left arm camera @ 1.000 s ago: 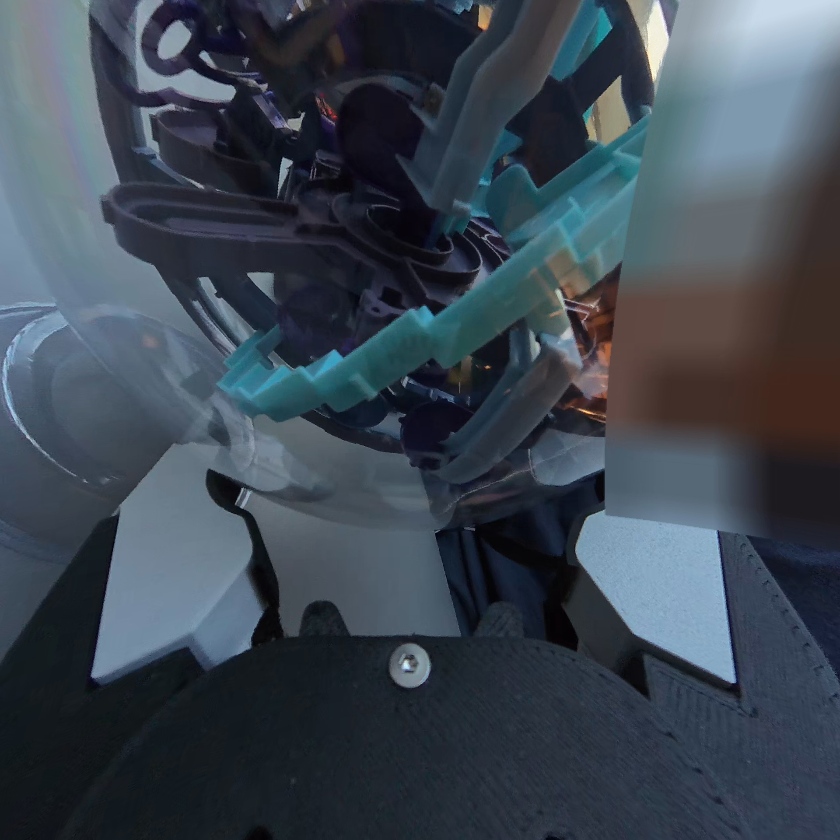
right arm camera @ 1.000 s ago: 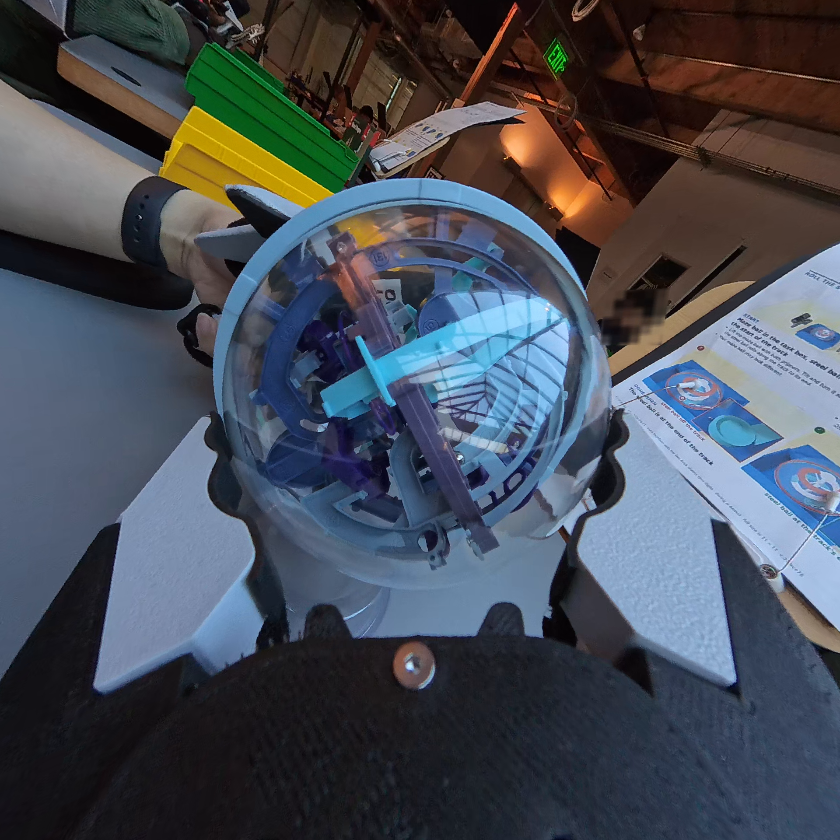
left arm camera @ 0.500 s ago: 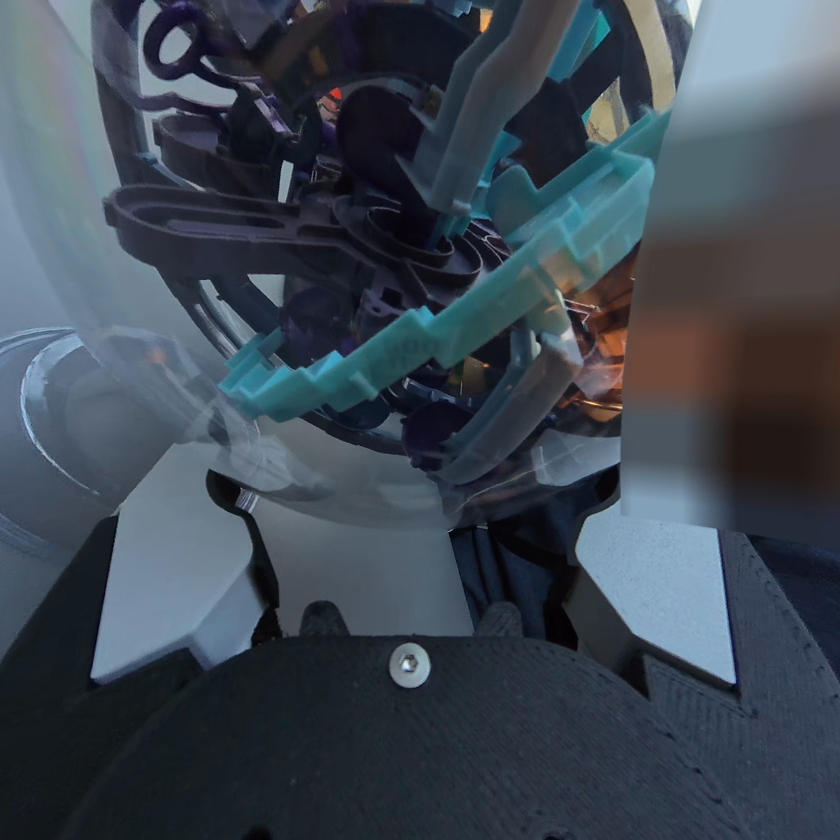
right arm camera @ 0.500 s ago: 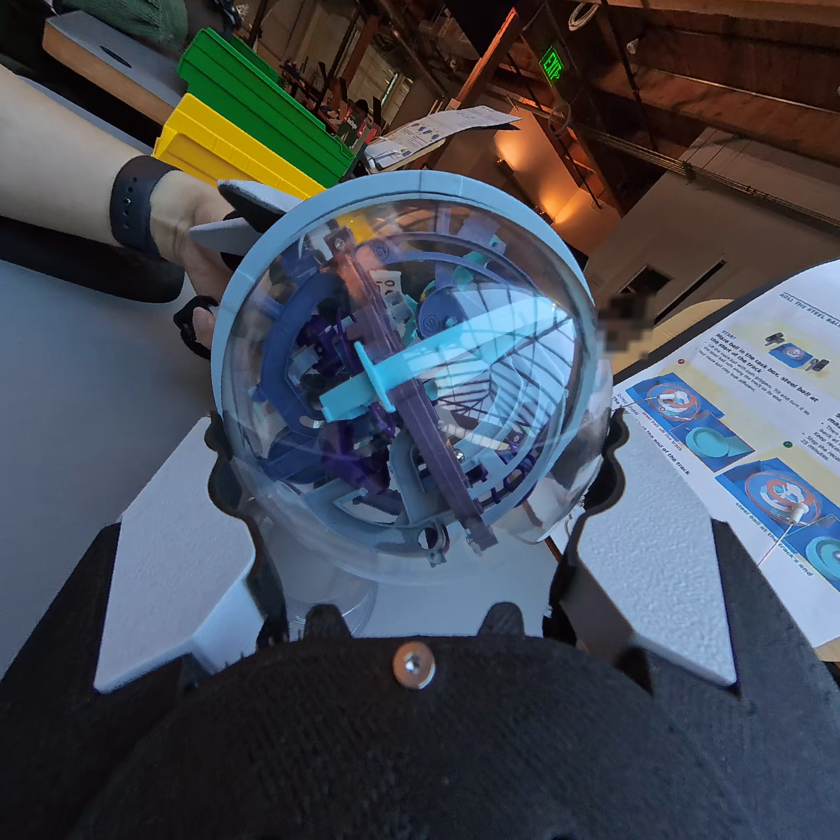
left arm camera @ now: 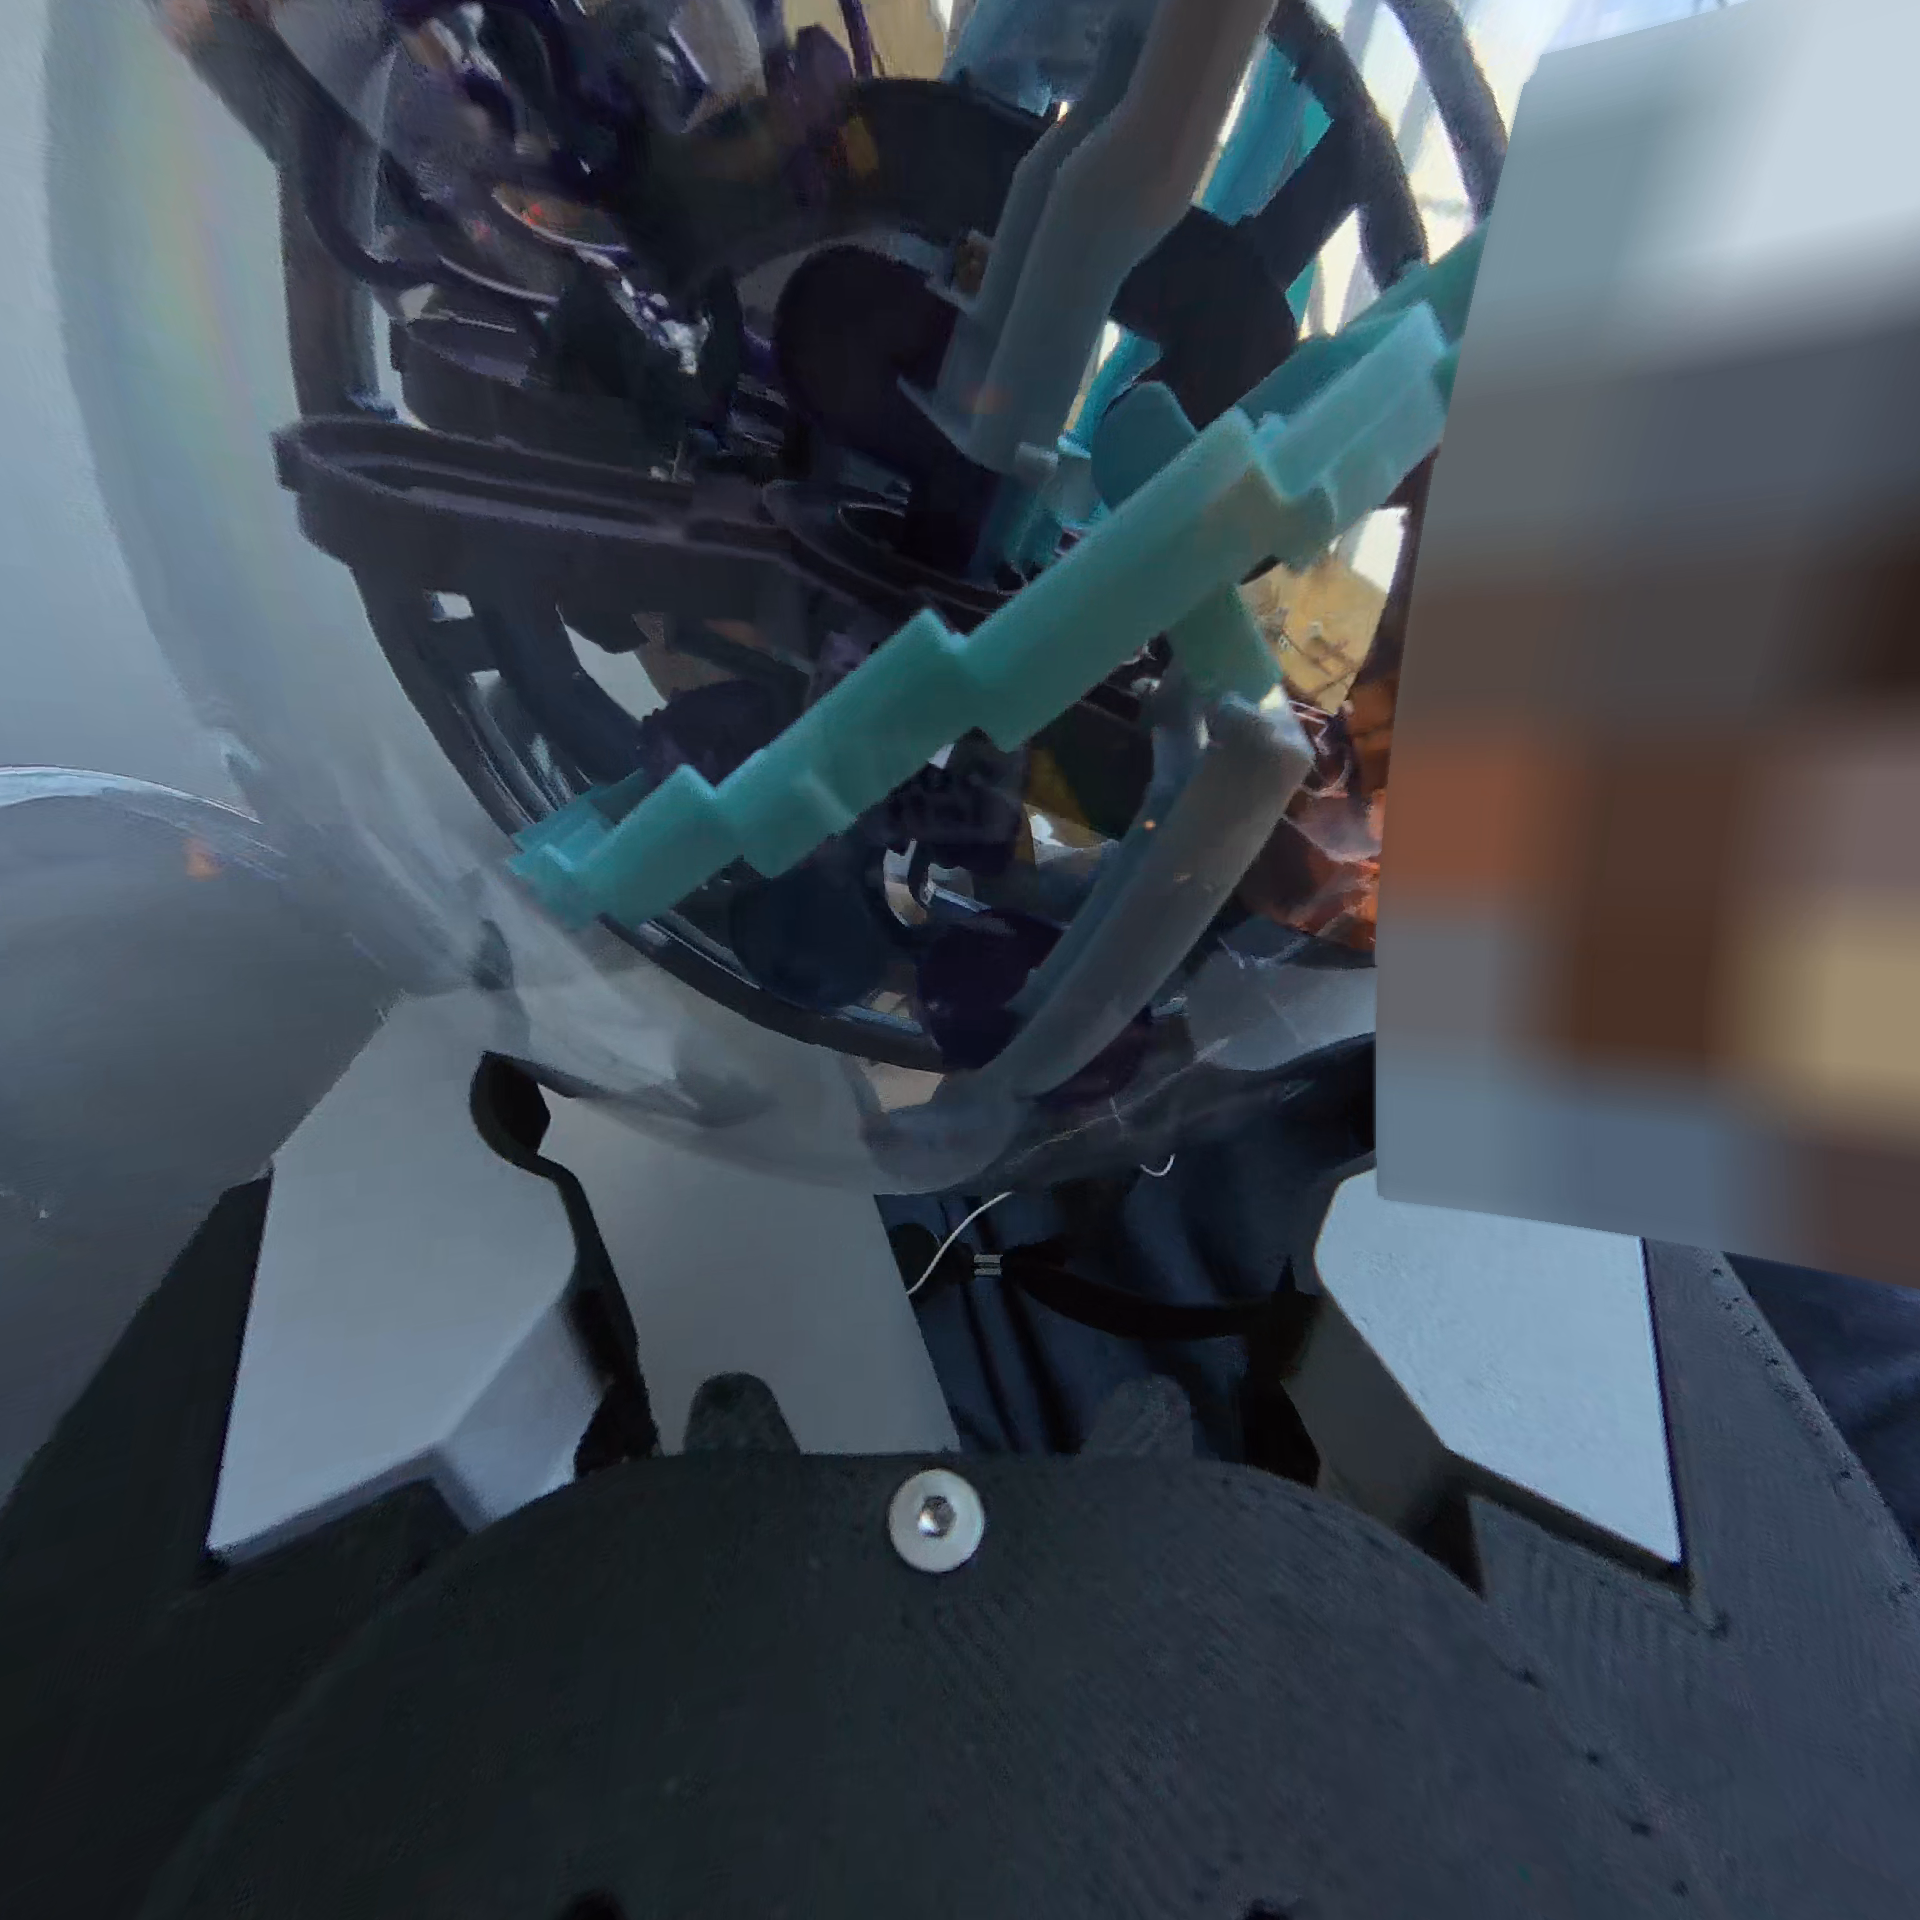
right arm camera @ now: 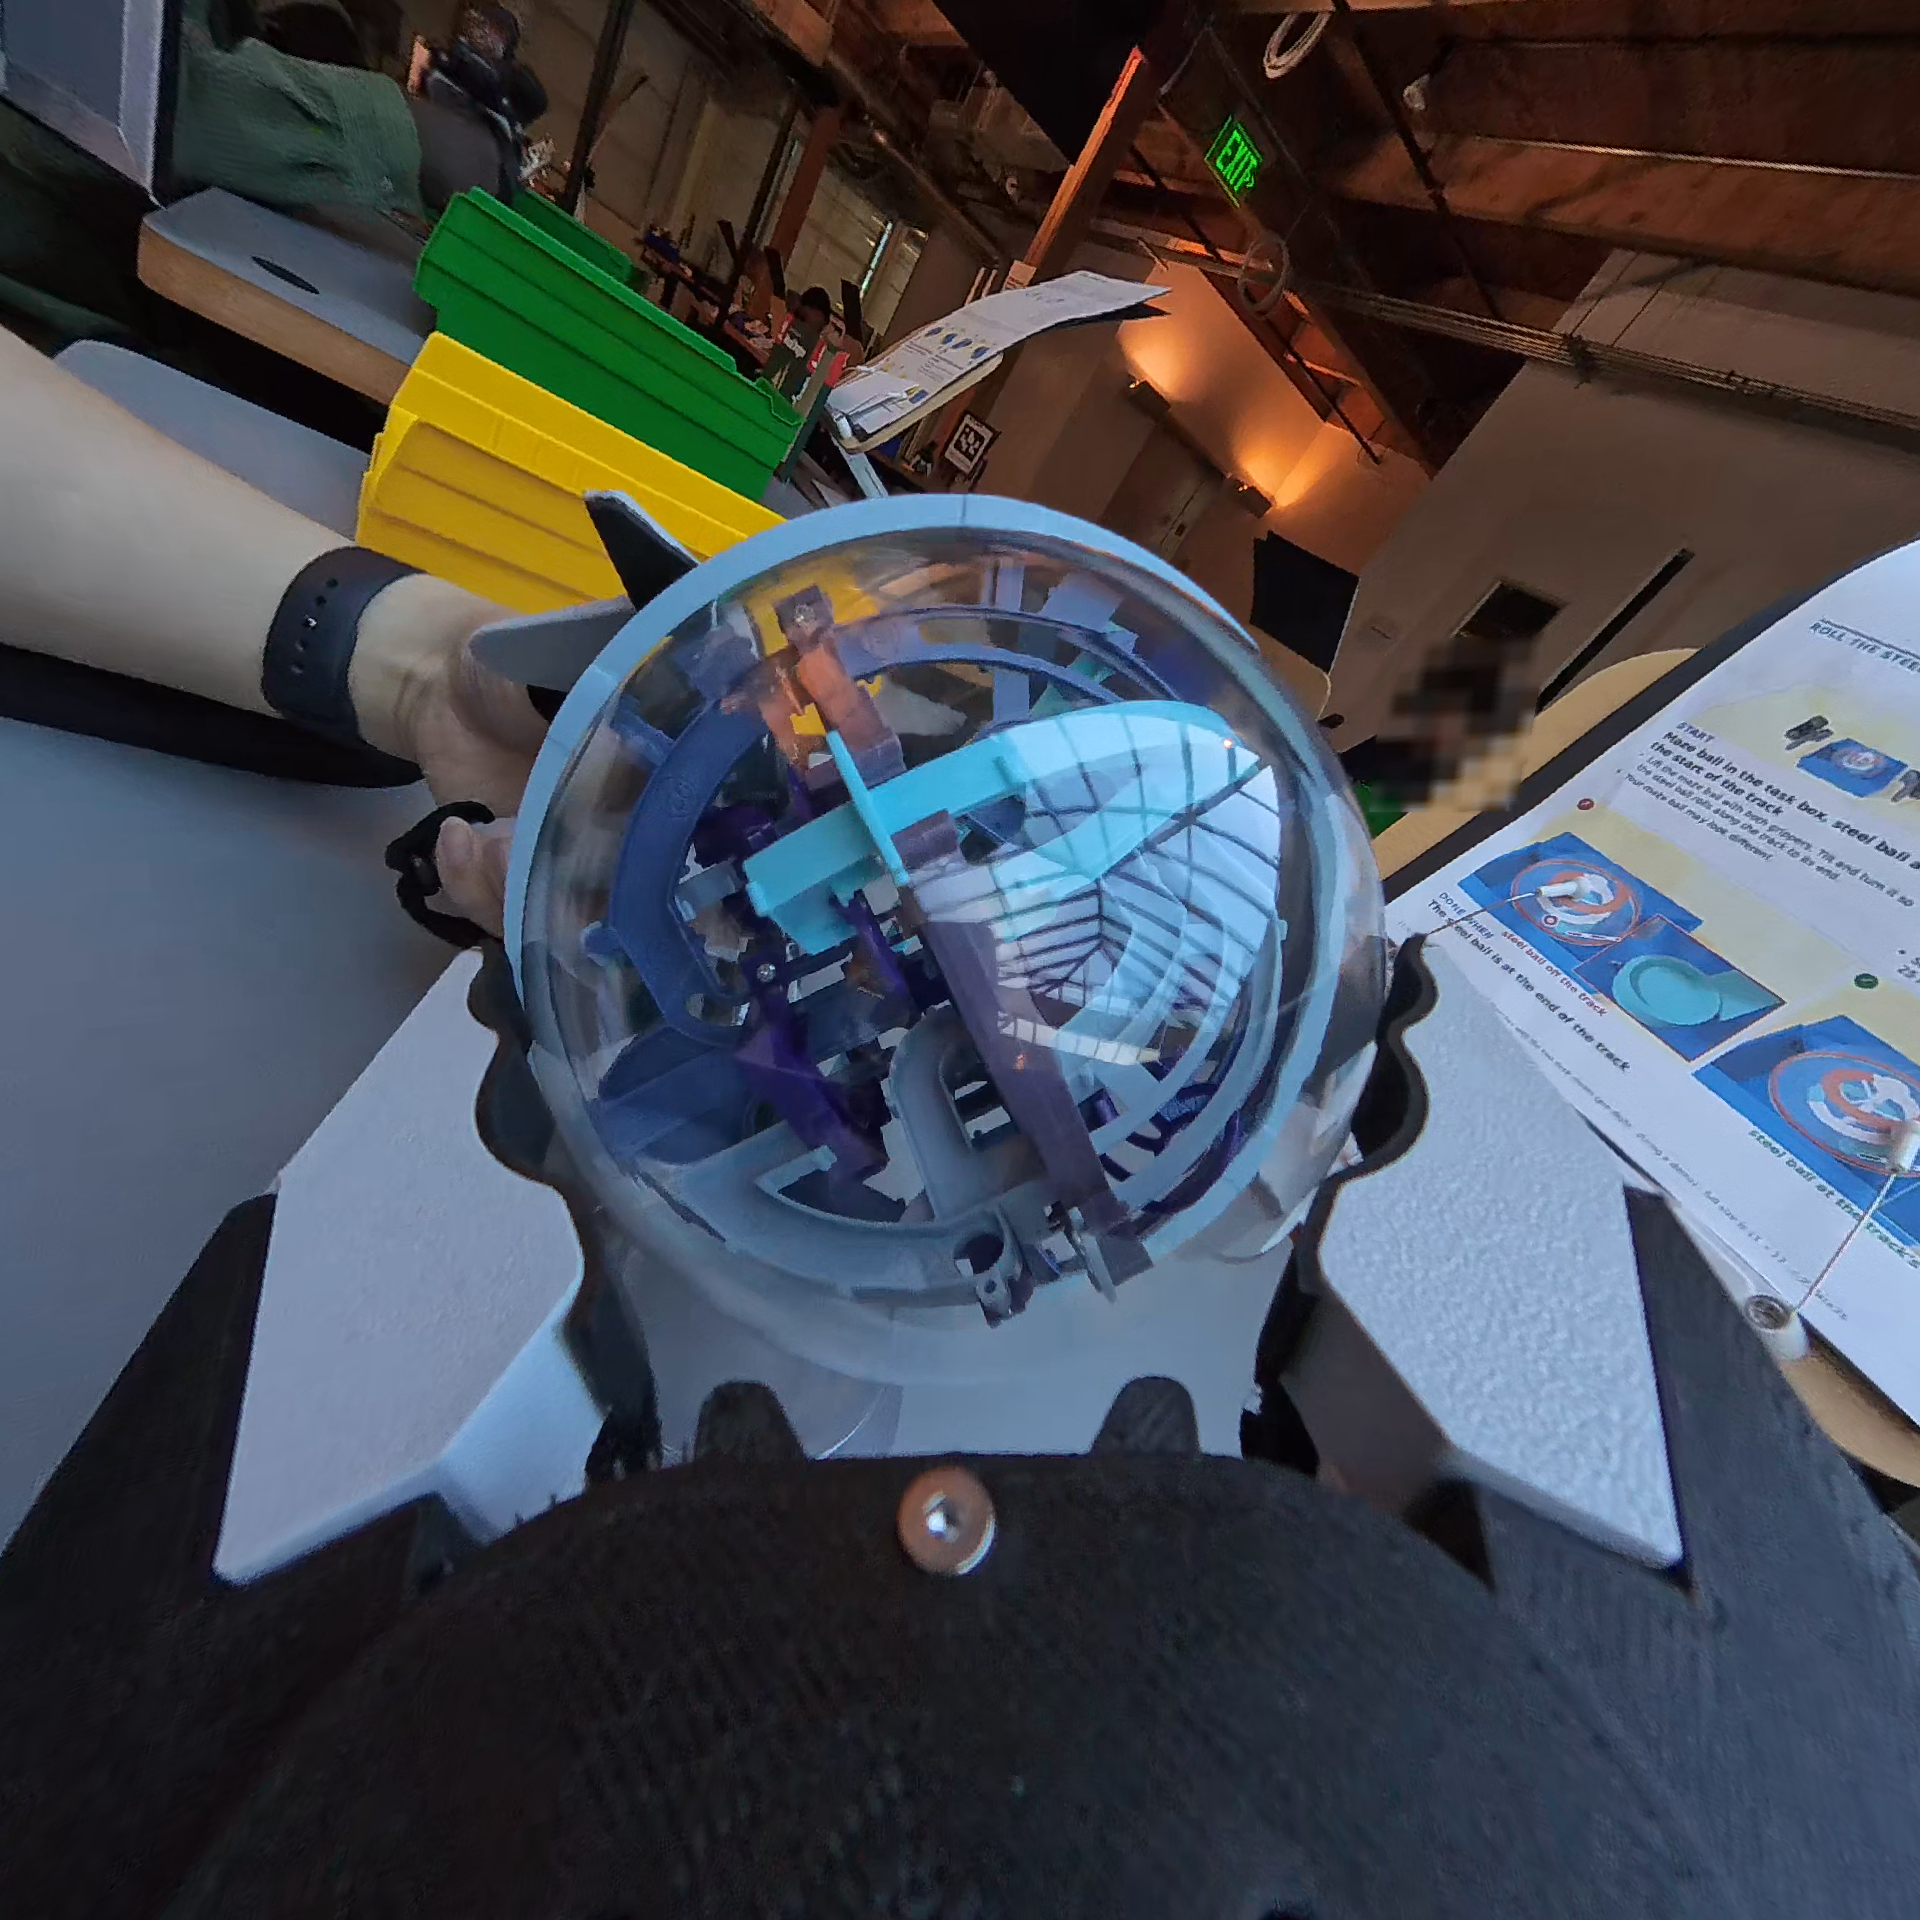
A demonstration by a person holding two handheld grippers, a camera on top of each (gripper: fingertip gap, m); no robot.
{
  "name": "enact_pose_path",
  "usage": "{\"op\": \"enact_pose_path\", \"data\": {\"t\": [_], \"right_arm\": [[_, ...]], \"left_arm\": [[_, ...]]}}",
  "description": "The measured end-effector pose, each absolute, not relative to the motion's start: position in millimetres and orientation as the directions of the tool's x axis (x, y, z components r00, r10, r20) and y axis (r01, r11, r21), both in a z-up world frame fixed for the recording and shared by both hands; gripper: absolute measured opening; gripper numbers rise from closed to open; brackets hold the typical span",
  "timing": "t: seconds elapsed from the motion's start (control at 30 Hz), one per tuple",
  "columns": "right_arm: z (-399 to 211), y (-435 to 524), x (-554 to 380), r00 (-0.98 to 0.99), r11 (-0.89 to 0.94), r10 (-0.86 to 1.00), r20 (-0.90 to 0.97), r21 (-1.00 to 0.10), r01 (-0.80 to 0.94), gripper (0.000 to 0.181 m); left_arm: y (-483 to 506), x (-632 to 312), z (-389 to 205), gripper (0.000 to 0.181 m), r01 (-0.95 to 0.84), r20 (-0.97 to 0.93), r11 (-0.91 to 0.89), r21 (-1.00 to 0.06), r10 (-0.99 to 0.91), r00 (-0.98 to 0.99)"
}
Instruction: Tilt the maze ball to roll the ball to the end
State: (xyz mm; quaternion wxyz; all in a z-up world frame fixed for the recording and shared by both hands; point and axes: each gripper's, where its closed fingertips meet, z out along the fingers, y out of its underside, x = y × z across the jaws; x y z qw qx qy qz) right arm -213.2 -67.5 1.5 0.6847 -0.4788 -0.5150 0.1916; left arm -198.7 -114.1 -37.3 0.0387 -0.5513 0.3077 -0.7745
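Workshop behind: yellow bins [right arm camera: 540,457], grey table [right arm camera: 156,987], sheet [right arm camera: 1704,935] at right. Maze ball [right arm camera: 935,935] off table, pinched between right gripper [right arm camera: 940,1049] fingers; left gripper [left arm camera: 914,1132] clamps far side. Risk: smooth shell slips under uneven squeeze; over-tilt drops steel ball off track. Shell clear, grey seam, teal, purple, blue tracks inside. Steel ball not found.

One clear plastic maze ball [right arm camera: 940,935] with a pale blue rim and blue, purple and teal tracks inside shows in both views, and two hand-held grippers with black bodies and white fingers are counted: the right hand-held gripper [right arm camera: 940,1049] and the left hand-held gripper [left arm camera: 904,1132]. Behind it stand one yellow plastic bin [right arm camera: 499,488] and one green plastic bin [right arm camera: 592,312]. There are two printed instruction sheets, one at the right edge [right arm camera: 1714,935] and one farther back [right arm camera: 987,338], plus one black wristband [right arm camera: 317,644] on one bare forearm [right arm camera: 125,561].
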Motion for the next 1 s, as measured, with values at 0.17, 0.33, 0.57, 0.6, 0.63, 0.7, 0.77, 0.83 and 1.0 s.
{"op": "enact_pose_path", "data": {"t": [0.17, 0.33, 0.57, 0.6, 0.63, 0.7, 0.77, 0.83, 1.0], "right_arm": [[-1.3, -71.1, -212.6, 0.385, 0.430, 0.780, 0.494, -0.869, 0.245, 0.159], [-12.9, -68.7, -211.1, 0.392, 0.396, 0.788, 0.475, -0.878, 0.270, 0.158], [-23.8, -63.5, -211.6, 0.408, 0.336, 0.817, 0.408, -0.911, 0.239, 0.158], [-23.4, -62.7, -211.5, 0.411, 0.329, 0.820, 0.398, -0.916, 0.231, 0.158], [-23.0, -62.2, -211.4, 0.412, 0.328, 0.821, 0.395, -0.917, 0.226, 0.158], [-22.4, -61.6, -211.6, 0.414, 0.328, 0.822, 0.391, -0.920, 0.217, 0.158], [-22.0, -60.6, -211.7, 0.413, 0.328, 0.823, 0.390, -0.920, 0.217, 0.158], [-22.2, -58.7, -211.3, 0.413, 0.318, 0.826, 0.383, -0.922, 0.220, 0.157], [-22.4, -57.5, -212.2, 0.400, 0.287, 0.846, 0.352, -0.934, 0.214, 0.157]], "left_arm": [[-120.8, -198.2, -38.5, 0.158, -0.302, 0.844, -0.820, -0.486, -0.350, -0.406], [-120.4, -198.4, -48.0, 0.159, -0.326, 0.864, -0.819, -0.473, -0.357, -0.356], [-117.2, -200.9, -55.3, 0.159, -0.348, 0.897, -0.848, -0.401, -0.285, -0.339], [-116.3, -200.8, -54.5, 0.159, -0.345, 0.899, -0.854, -0.389, -0.271, -0.345], [-115.4, -200.8, -53.8, 0.159, -0.341, 0.899, -0.859, -0.382, -0.261, -0.351], [-114.3, -201.0, -53.0, 0.159, -0.337, 0.899, -0.865, -0.373, -0.248, -0.360], [-113.0, -201.4, -51.6, 0.158, -0.332, 0.899, -0.872, -0.359, -0.228, -0.373], [-110.8, -202.0, -49.1, 0.157, -0.326, 0.901, -0.887, -0.326, -0.187, -0.391], [-111.3, -202.8, -47.0, 0.158, -0.337, 0.903, -0.898, -0.281, -0.129, -0.409]]}}
